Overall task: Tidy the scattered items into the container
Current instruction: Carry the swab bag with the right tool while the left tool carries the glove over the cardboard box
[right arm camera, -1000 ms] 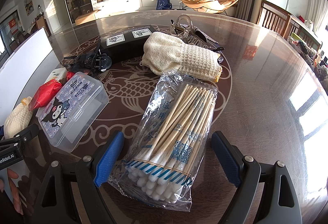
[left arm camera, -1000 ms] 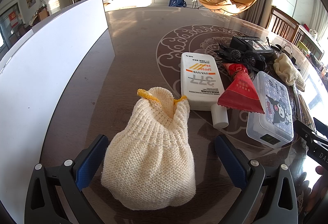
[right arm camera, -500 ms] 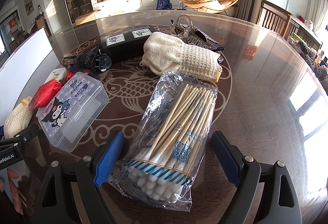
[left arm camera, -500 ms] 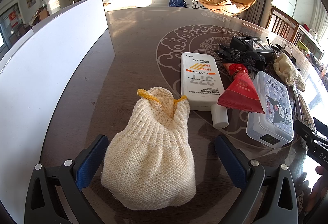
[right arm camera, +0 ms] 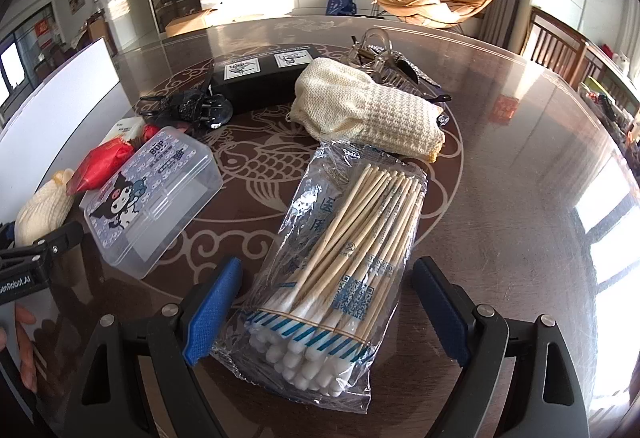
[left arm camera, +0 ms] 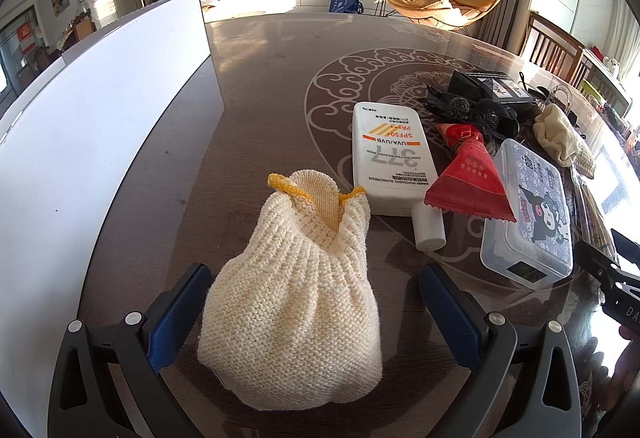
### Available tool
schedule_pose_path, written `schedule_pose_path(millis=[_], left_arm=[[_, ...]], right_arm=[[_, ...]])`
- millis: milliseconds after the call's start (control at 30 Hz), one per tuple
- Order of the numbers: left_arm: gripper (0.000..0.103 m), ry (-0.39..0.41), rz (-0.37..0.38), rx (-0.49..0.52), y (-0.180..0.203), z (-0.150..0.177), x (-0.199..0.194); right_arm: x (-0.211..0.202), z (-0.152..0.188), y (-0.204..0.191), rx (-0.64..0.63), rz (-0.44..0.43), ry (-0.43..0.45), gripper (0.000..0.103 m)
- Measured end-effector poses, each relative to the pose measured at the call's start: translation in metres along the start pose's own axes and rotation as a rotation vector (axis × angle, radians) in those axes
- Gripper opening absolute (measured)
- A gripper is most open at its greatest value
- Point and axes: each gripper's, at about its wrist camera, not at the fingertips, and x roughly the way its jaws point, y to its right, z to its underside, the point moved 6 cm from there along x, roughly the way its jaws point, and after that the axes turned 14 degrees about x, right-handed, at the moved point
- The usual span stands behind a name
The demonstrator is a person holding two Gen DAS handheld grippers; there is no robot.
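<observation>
The tall white rectangular container (left arm camera: 100, 141) stands far left. The left gripper (left arm camera: 312, 302) gapes wide around the cream knitted pouch (left arm camera: 296, 302), its long axis running straight ahead. The right gripper (right arm camera: 326, 312) brackets the clear bag of wooden cotton swabs (right arm camera: 340, 258), equally spread, untouched. Nothing has shifted since a second ago

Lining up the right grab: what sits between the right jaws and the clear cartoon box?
Bare table top only, seen in the right wrist view; the cotton swab pack lies between the open jaws of the right gripper, the cartoon box farther left.
</observation>
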Motion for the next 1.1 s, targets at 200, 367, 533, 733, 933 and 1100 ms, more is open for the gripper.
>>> schedule_pose_path(millis=[200,367,533,733,933,1100], left_arm=[[0.103,-0.006,0.047,0.065,-0.002,0.004,-0.003],[0.103,-0.050,0.063,0.080,-0.005,0.000,-0.002],[0.088,-0.029,0.050,0.072,-0.006,-0.002,-0.005],[0.042,0.019,0.077,0.013,-0.013,0.008,-0.031],[0.042,0.056,0.149,0.004,0.004,0.015,-0.058],[0.042,0.102,0.207,-0.050,-0.001,0.009,-0.088]], right_arm=[[-0.007,-0.001,0.016,-0.003,-0.046,-0.090,0.088],[-0.006,-0.012,0.016,0.083,-0.065,-0.090,0.088],[0.003,-0.019,0.000,-0.002,-0.033,-0.051,0.083],[-0.016,-0.021,0.021,0.048,-0.138,-0.047,0.028],[-0.053,-0.017,0.025,0.084,-0.233,-0.041,0.028],[-0.073,-0.016,-0.009,0.045,-0.292,-0.042,0.028]])
